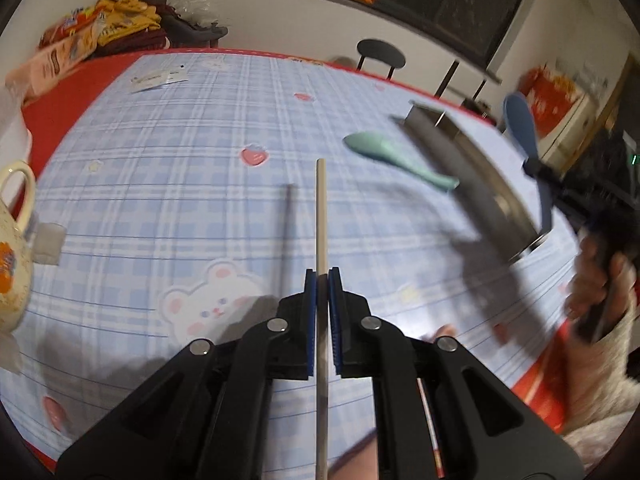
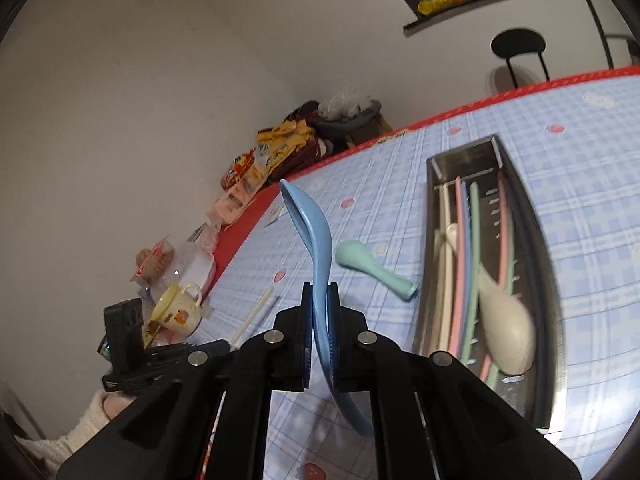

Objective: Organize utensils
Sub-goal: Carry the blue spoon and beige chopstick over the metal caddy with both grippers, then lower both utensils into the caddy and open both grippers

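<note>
Utensils split three ways: some in the long stainless-steel tray [image 2: 496, 152], one loose on the worktop [image 1: 160, 152], two held. Pale beige chopstick [image 1: 321, 216] clamped in the left gripper [image 1: 322, 280], black with blue pads, jaws closed tight on the stick; stick running straight away from the camera, far tip lifted clear of the blue checked cloth, thin shadow just to its left. Curved light-blue plastic spoon [image 2: 316, 248] pinched by its handle in the right gripper [image 2: 320, 296], jaws closed on it, bowl standing up and away, above the cloth. Same spoon and gripper visible at the right edge of the left wrist view, blurred, with a hand [image 1: 596, 280] in a fluffy white sleeve [image 1: 600, 376] on the grip. Mint-green plastic spoon [image 2: 374, 270] lying flat on the cloth, just left of the tray, handle end near the tray's wall; touching or not, cannot tell. Inside the tray: a cream spoon [image 2: 506, 328] toward the near end, alongside long sticks in white, pink, blue and green. Speckled cream mug [image 2: 178, 312] at the left edge of the worktop, well apart from the tray. Snack packets [image 2: 276, 148] piled at the far left corner. Black round-backed chair [image 2: 518, 46] beyond the far edge.
</note>
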Available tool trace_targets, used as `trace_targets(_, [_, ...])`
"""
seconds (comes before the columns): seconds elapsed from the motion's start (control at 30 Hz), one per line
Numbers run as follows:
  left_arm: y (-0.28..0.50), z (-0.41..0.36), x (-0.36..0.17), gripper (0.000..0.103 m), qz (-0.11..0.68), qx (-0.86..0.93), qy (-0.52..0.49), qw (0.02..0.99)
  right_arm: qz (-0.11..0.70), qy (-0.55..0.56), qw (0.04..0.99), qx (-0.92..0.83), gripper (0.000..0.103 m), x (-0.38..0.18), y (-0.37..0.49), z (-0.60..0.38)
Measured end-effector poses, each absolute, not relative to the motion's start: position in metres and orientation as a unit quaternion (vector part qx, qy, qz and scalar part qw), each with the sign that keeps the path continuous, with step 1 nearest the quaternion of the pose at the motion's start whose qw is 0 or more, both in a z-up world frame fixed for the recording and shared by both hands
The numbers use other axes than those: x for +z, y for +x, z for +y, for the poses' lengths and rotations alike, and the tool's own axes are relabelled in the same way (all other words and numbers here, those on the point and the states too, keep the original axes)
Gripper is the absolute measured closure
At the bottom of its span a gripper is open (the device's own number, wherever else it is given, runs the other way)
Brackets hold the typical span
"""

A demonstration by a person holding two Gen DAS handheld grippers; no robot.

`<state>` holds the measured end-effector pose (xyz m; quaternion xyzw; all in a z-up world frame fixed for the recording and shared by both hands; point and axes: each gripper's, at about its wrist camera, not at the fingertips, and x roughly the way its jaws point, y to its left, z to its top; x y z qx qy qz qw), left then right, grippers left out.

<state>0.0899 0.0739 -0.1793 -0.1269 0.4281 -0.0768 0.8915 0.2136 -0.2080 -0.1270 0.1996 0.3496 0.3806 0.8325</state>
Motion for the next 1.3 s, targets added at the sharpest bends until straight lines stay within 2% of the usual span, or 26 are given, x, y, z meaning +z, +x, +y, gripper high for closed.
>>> trace_targets(0.2, [0.102,0.058,-0.168,0.093,0.405,-0.111,-0.196,0.886,0.345,0.218,0.842,0.352,0.096,-0.129,0.219,-0.224])
trace_targets(0.63, [0.162,-0.025,-0.144,0.093,0.381,-0.182,-0.255,0.870,0.333,0.243,0.872,0.263,0.096,-0.137,0.236,-0.266])
trace_targets(0.93, [0.215,-0.080,-0.151,0.093,0.381,-0.191,-0.328,0.843,0.351,0.263,0.867,0.236,0.096,-0.154,0.248,-0.280])
trace_targets(1.3, [0.254,-0.113,-0.173,0.093,0.387,-0.162,-0.359,0.834,0.352,0.224,0.883,0.215,0.096,-0.155,0.254,-0.269])
